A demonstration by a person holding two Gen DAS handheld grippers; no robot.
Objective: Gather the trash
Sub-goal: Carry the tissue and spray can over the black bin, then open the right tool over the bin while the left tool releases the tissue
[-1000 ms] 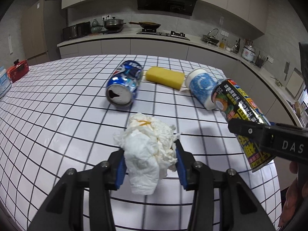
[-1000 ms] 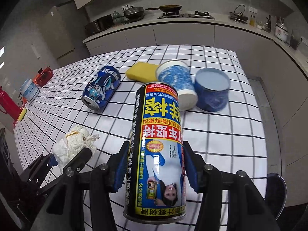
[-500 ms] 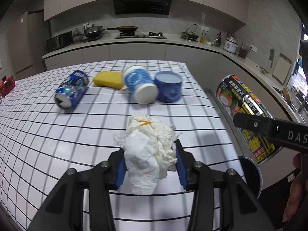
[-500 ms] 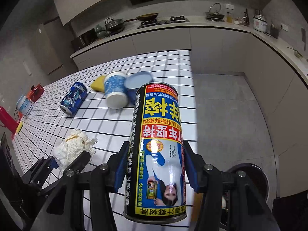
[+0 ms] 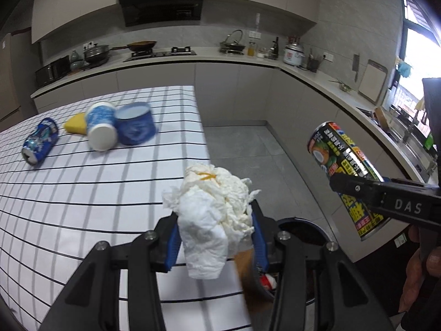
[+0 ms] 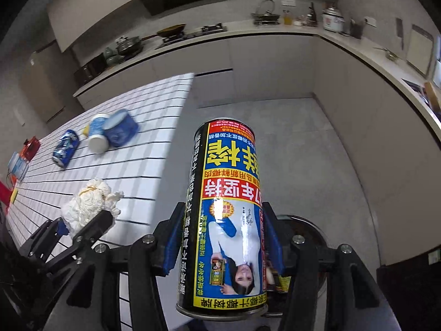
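Both grippers swung past table edge, left jaws clamping tissue wad, right jaws clamping can

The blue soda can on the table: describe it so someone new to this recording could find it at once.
Start at the white grid-patterned table. Near its far end lies a short row of litter: a yellow sponge, a tipped white-and-blue cup and a squat blue tub. The blue soda can lies on its side at the left end of that row, apart from the others, its silver top facing the camera.

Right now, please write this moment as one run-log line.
left gripper: shut on crumpled tissue | right gripper: shut on tall can | bin: on floor below
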